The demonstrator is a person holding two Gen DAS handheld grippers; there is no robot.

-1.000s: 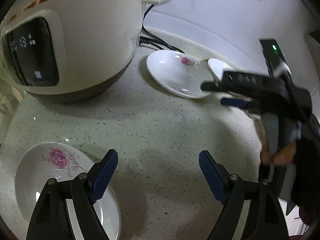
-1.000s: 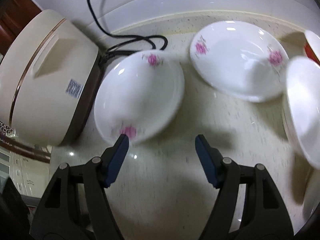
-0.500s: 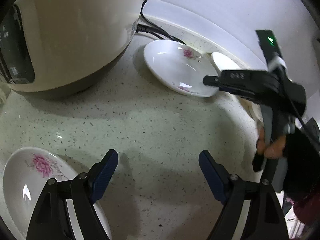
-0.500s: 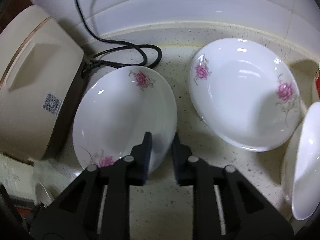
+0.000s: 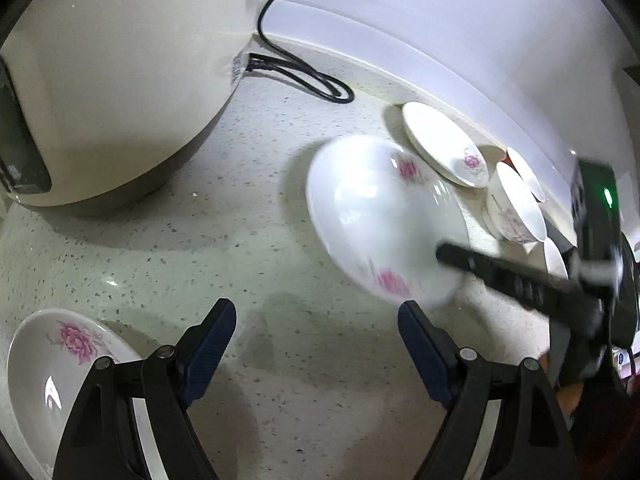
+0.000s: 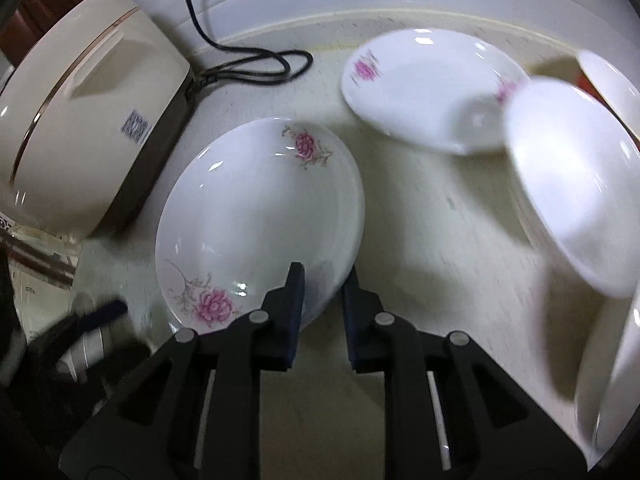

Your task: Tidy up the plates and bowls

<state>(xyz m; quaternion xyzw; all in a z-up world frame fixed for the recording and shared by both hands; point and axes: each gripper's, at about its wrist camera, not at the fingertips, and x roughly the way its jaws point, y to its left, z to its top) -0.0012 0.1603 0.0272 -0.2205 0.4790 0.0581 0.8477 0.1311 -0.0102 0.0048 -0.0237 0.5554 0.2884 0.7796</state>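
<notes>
Right gripper [image 6: 322, 300] clamped on the near rim of a white floral plate [image 6: 256, 220], one pad inside the rim, the other outside; jaws nearly together, just drawn closed on that rim. Plate tilted and blurred in the left wrist view [image 5: 380, 216], apparently lifted off the speckled countertop [image 5: 240, 240], between the rice cooker [image 5: 120, 80] and the dishes at the back edge. Second floral plate [image 6: 428, 84] near the back edge beside the wall, a white bowl [image 6: 572, 184] overlapping its right side (blurred, so contact not clear). Power cord [image 6: 256, 64] looped at the back edge behind the held plate. Left gripper [image 5: 316, 344] spread wide, nothing between its blue pads [image 5: 208, 348], above bare countertop near the front edge. Third floral plate [image 5: 48, 364] at the front-left, just beside the left finger, partly hidden under it.
</notes>
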